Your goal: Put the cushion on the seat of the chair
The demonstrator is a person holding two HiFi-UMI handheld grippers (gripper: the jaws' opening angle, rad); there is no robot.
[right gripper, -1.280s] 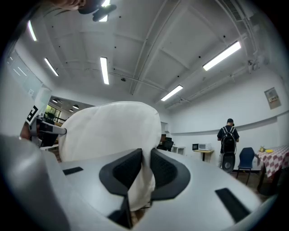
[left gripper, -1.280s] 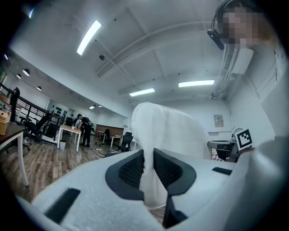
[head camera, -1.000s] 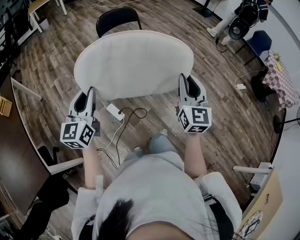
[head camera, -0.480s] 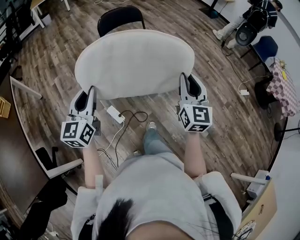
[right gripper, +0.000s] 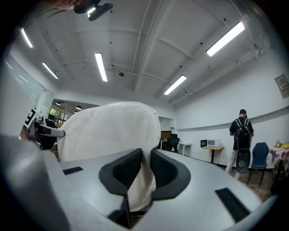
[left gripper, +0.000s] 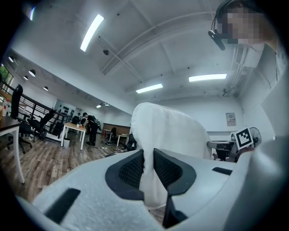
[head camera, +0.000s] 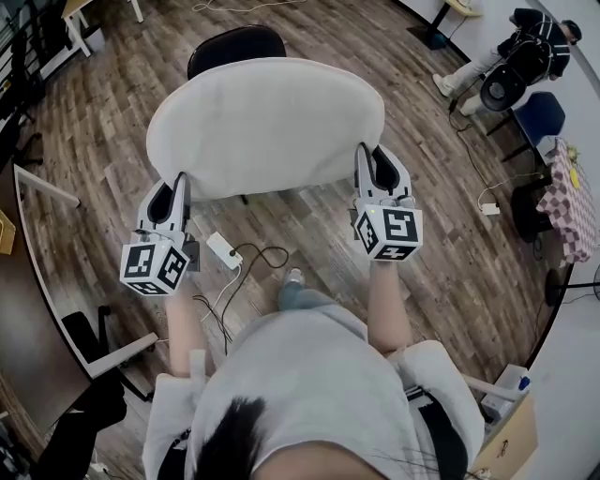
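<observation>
Left gripper (head camera: 178, 197) and right gripper (head camera: 372, 169) each pinch the cushion's (head camera: 267, 122) edge

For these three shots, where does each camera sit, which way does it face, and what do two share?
Head view: on the person's head, facing steeply down at the cushion and chair; shows forearms, torso, left tongs, right tongs.
Left gripper view: on the left tongs, facing level along jaws shut on the cushion; person's torso at right.
Right gripper view: on the right tongs, level, shut on the cushion; headset at top.
Shared: all show the cushion; head and right gripper views, a bystander.
</observation>
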